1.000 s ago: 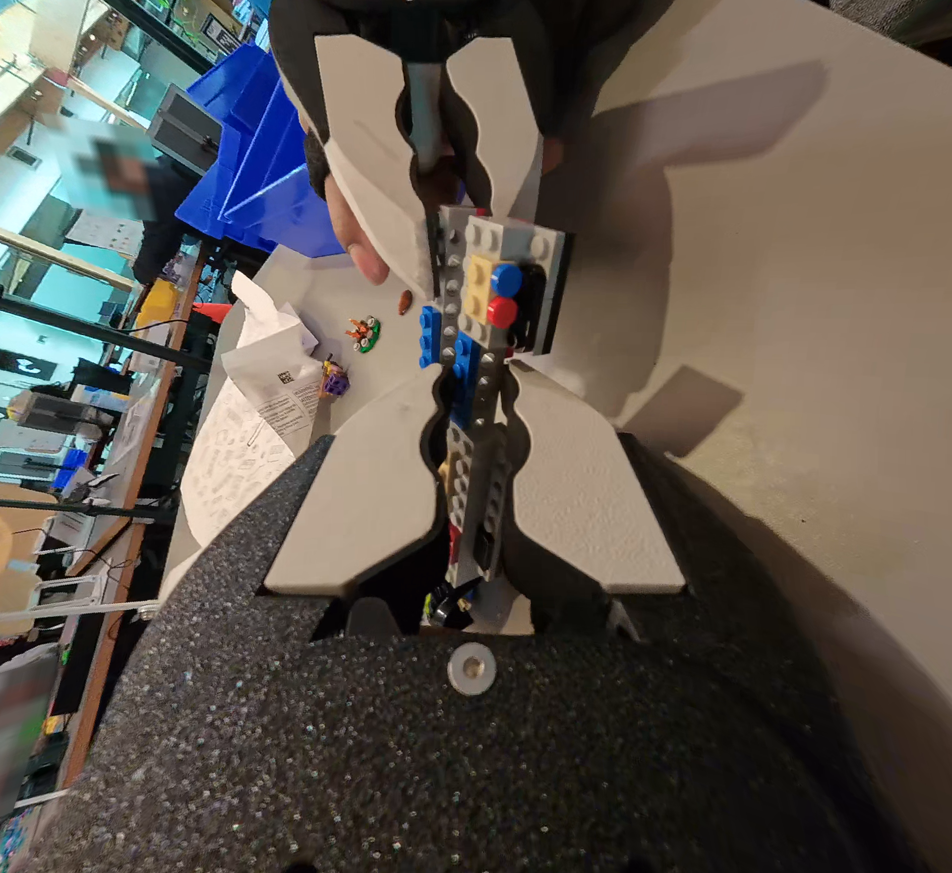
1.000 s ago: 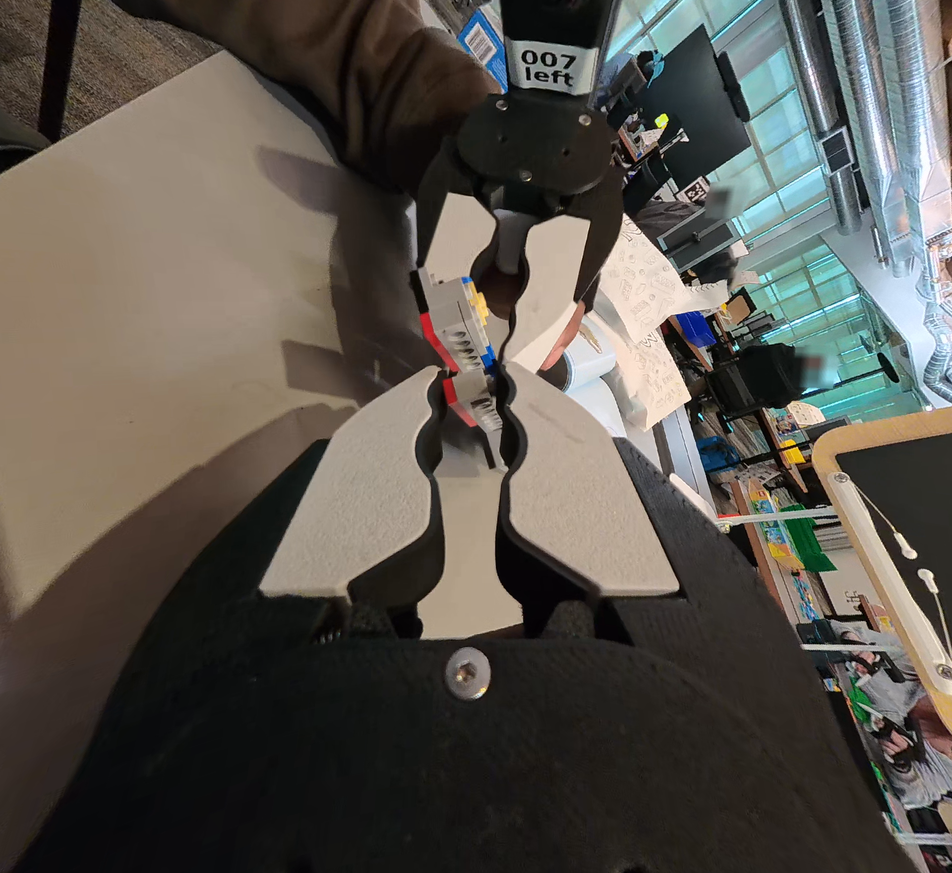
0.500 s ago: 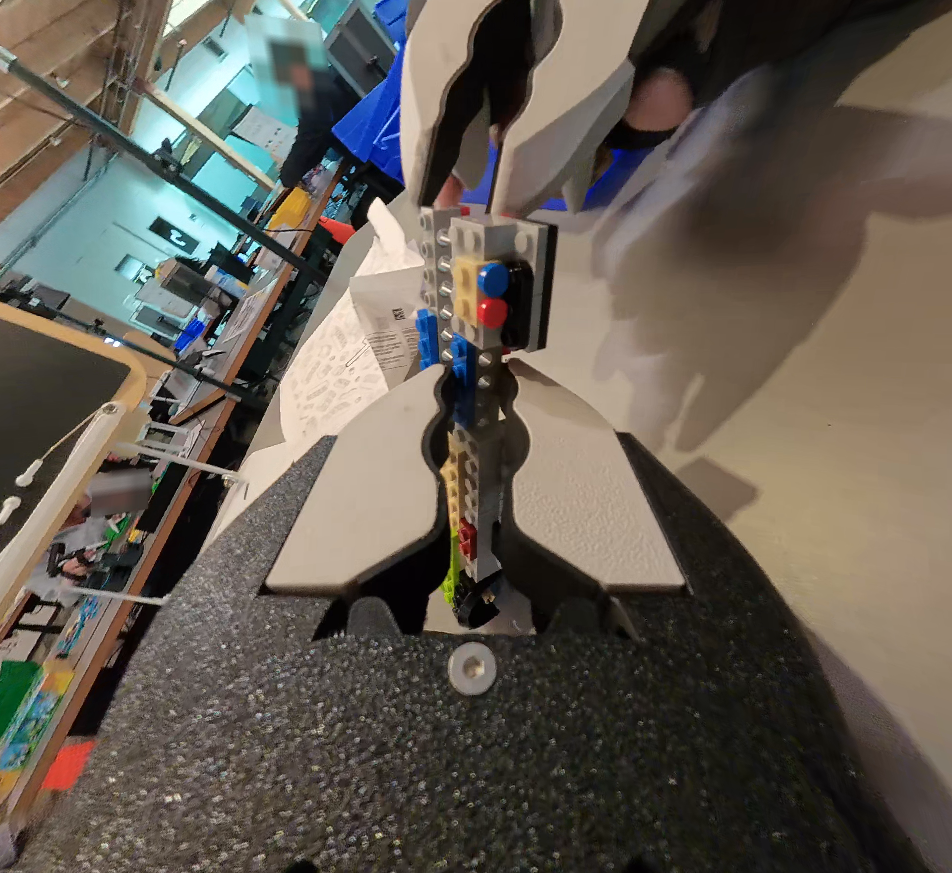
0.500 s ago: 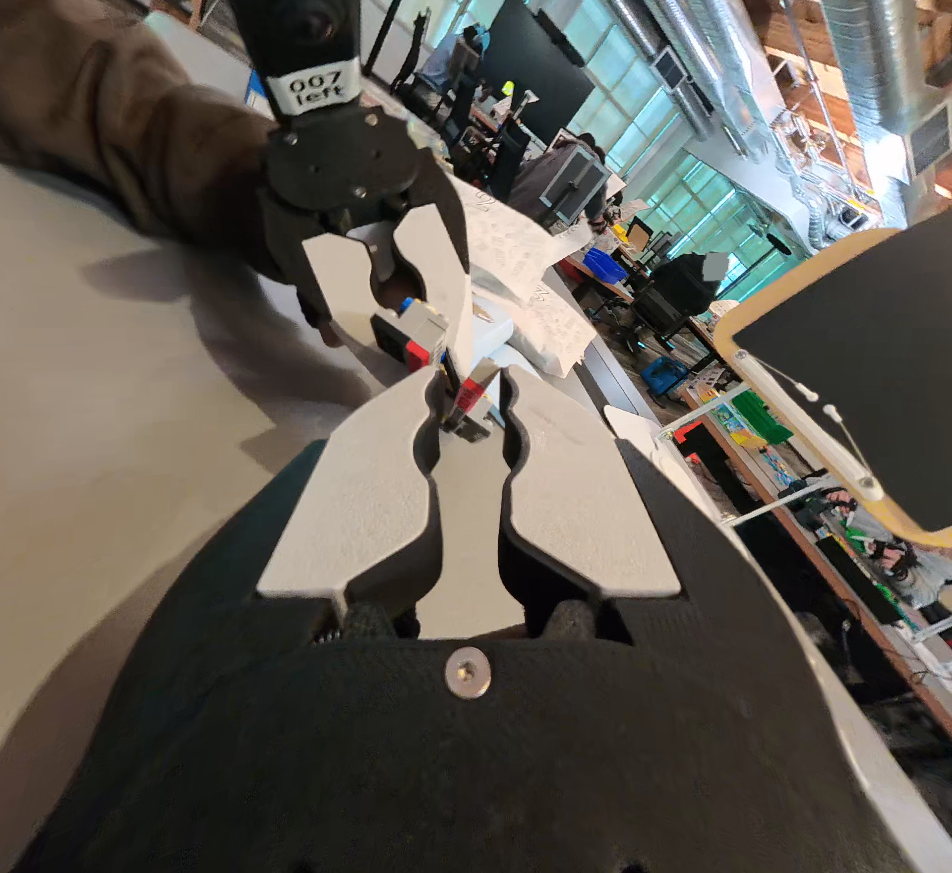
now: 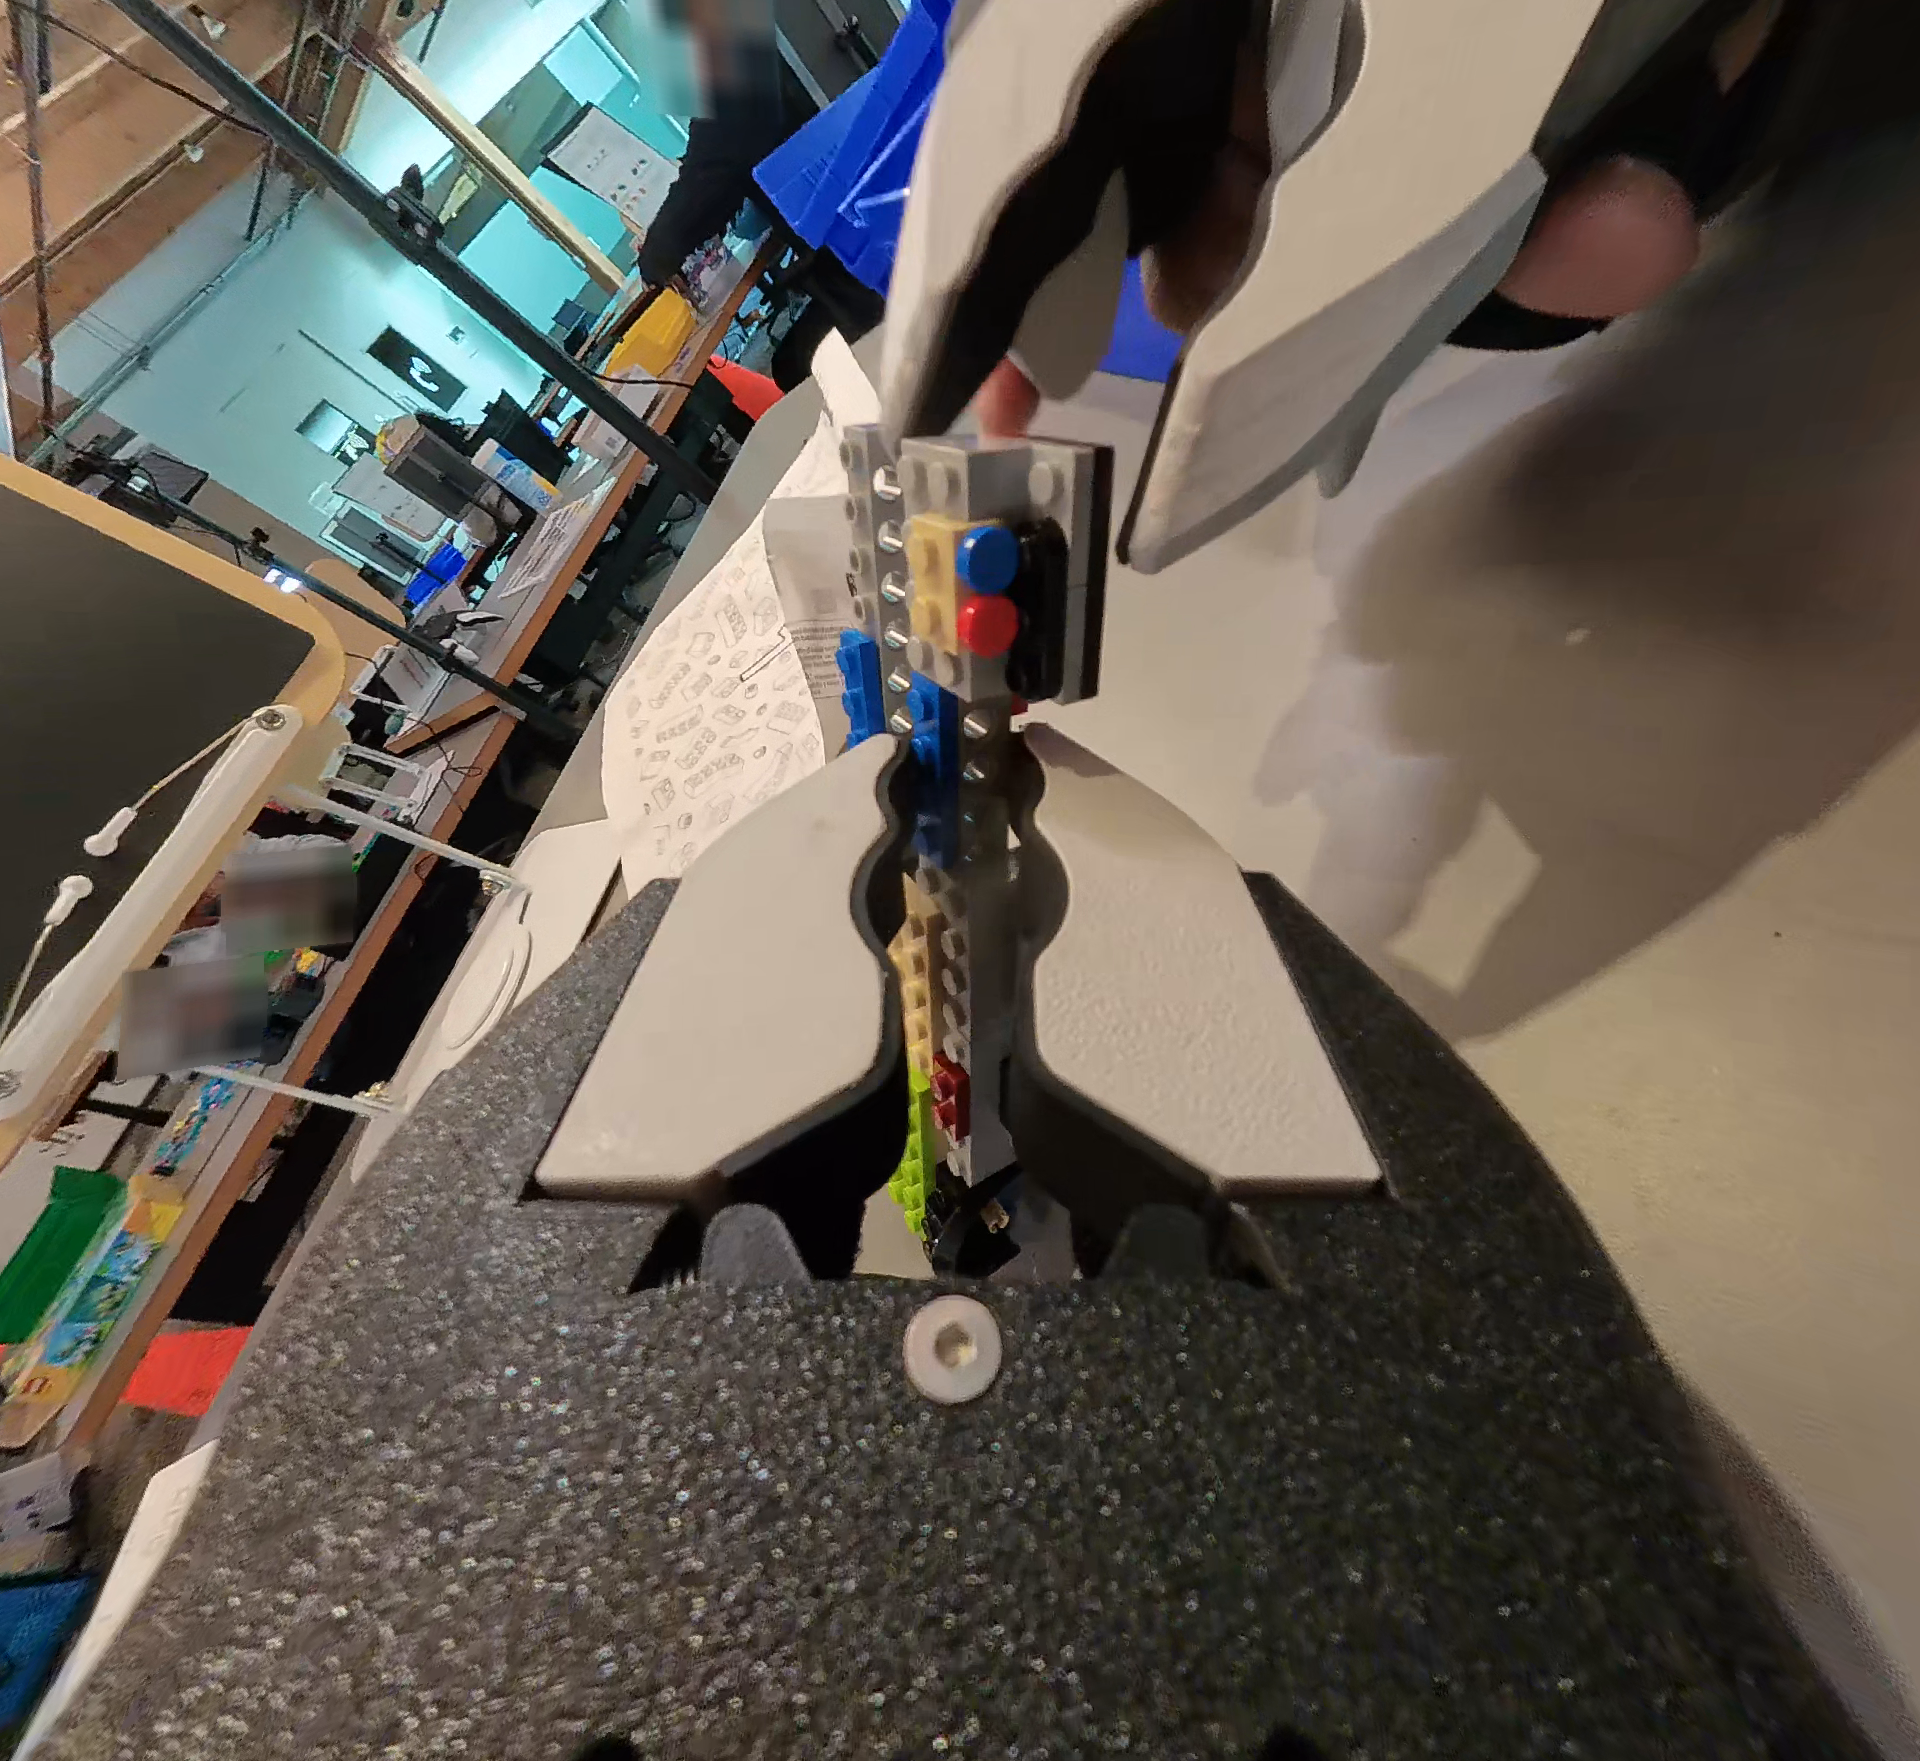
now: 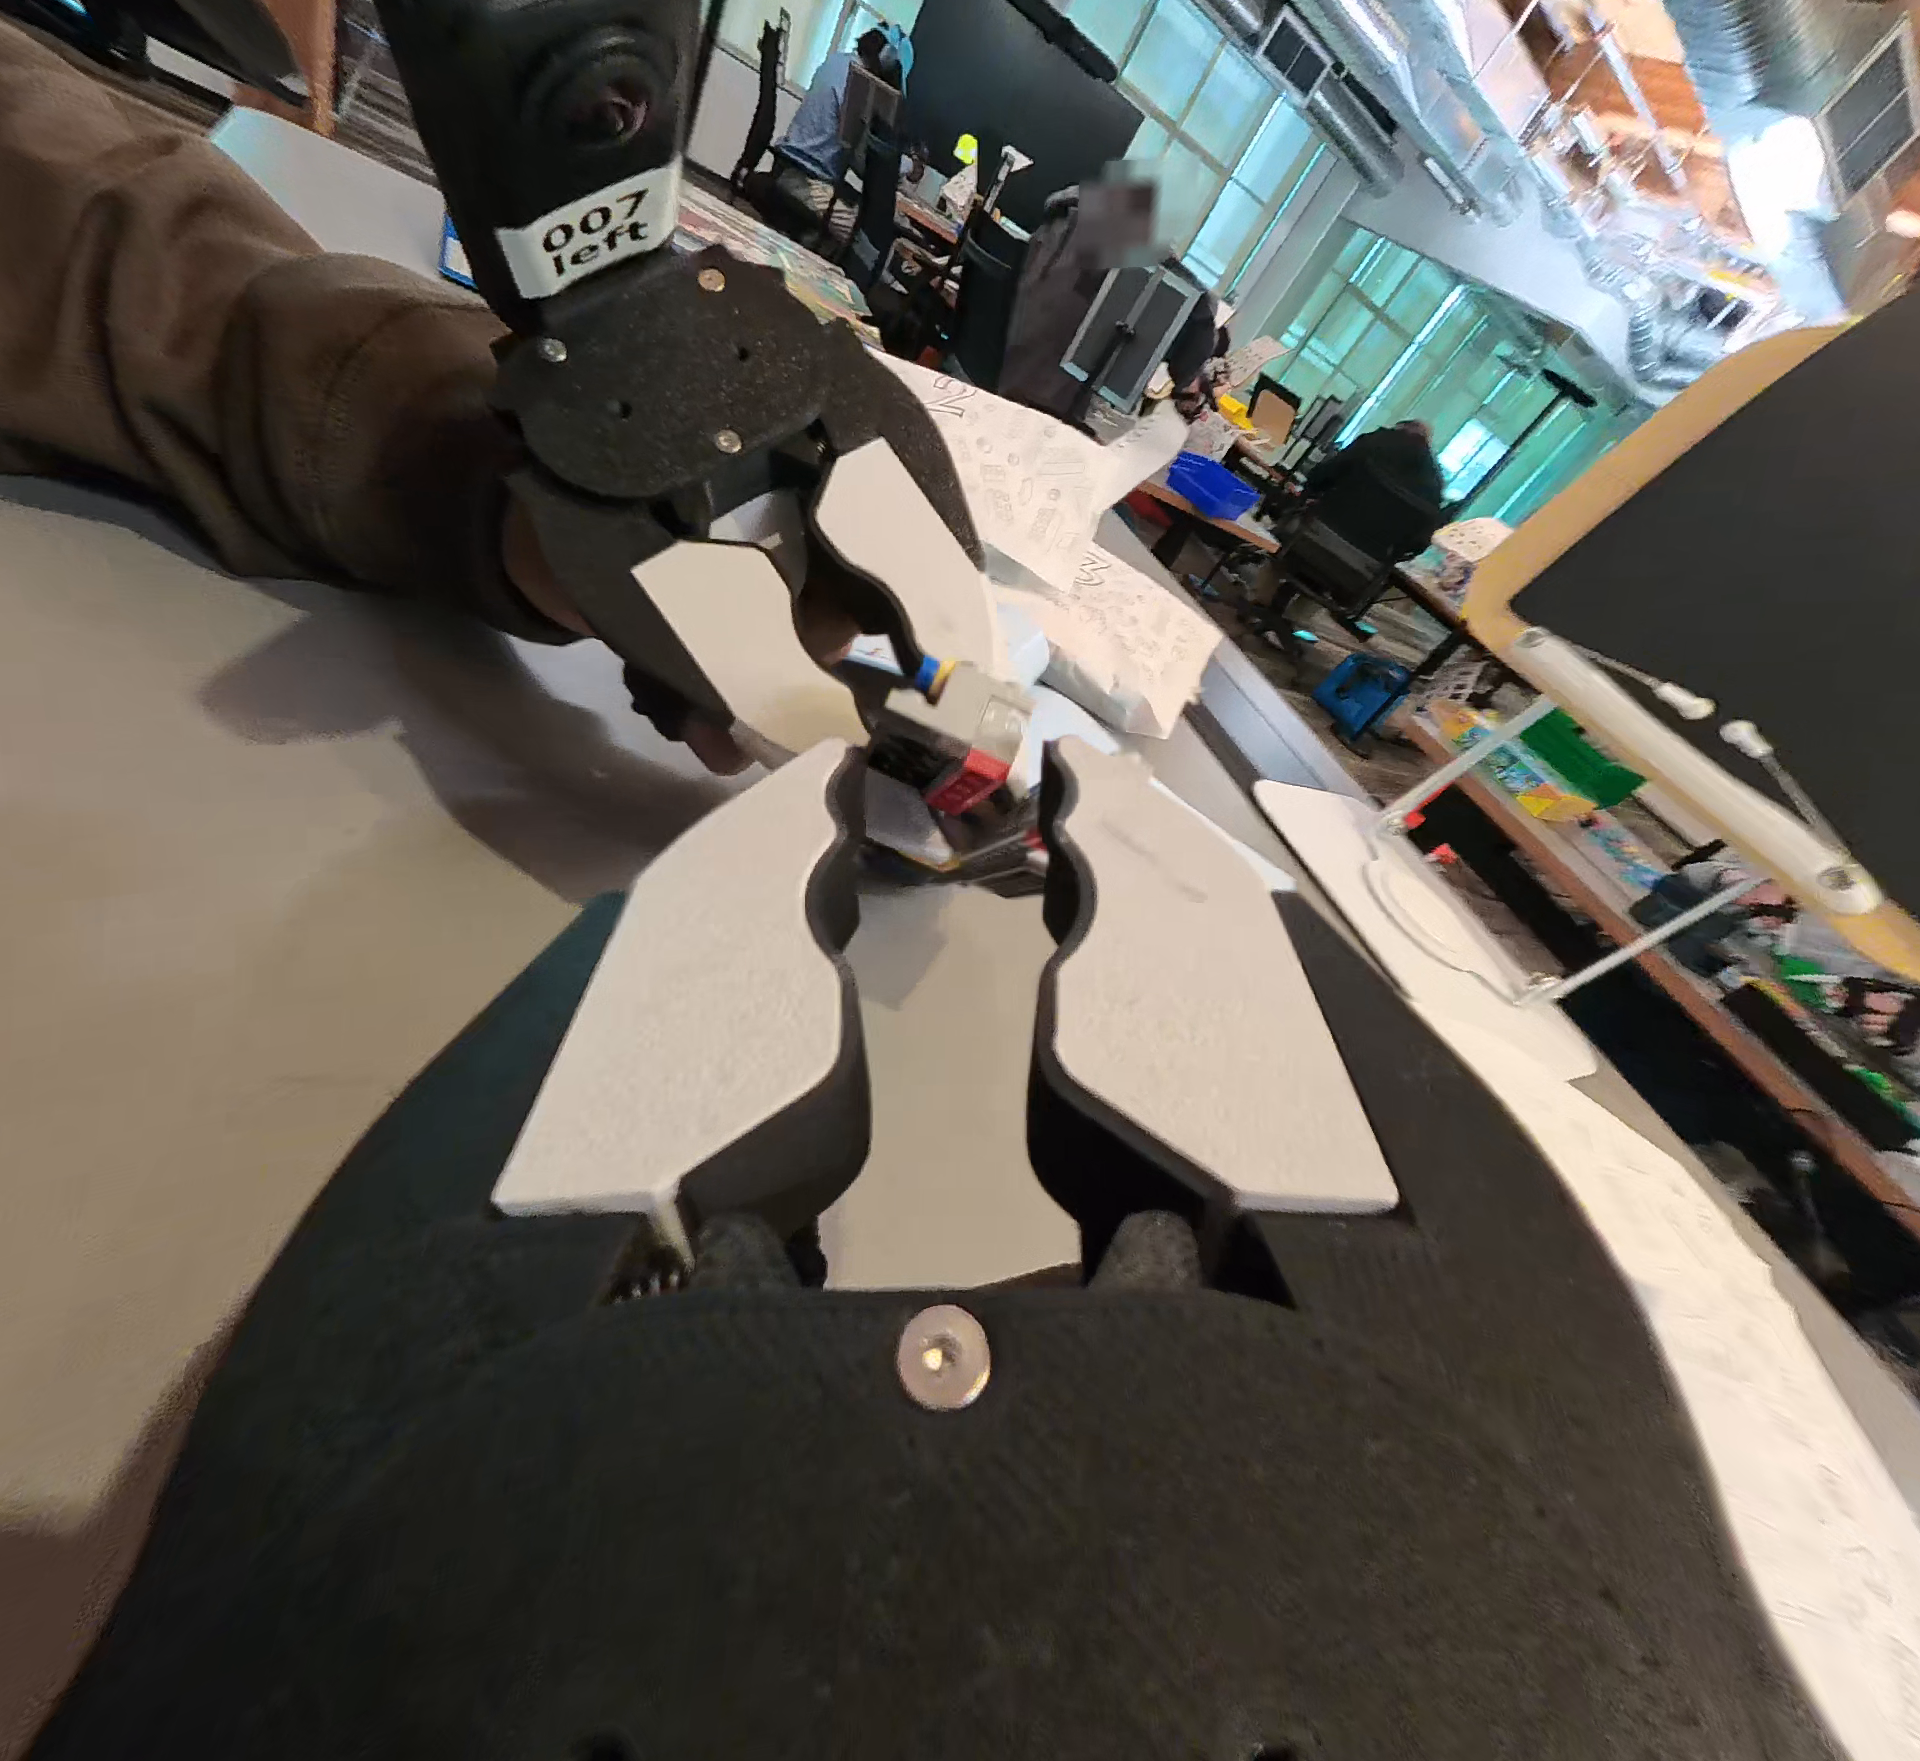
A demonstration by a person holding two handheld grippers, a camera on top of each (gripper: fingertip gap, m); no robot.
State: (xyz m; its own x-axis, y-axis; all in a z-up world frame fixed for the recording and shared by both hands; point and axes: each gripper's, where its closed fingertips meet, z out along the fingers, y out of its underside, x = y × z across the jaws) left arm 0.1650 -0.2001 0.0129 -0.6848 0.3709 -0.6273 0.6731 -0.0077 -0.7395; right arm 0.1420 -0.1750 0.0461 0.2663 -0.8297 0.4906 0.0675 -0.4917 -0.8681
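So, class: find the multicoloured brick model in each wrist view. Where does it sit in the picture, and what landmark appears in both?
Left wrist view: the brick model stands upright at centre, clamped between the left gripper fingers, its top near the right gripper's tips.
Right wrist view: the same model lies just above centre, between the open right gripper fingers, held by the left gripper beyond.
Shared landmark: the printed paper sheet on the table.

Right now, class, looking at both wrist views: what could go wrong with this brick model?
1. The left gripper clamps only the narrow stem of the brick model; its wider top overhangs and might snap off if pushed.
2. The right gripper stands open around the model's end, so a misjudged closing could knock it askew.
3. The model hangs above the table; loosened pieces would scatter.
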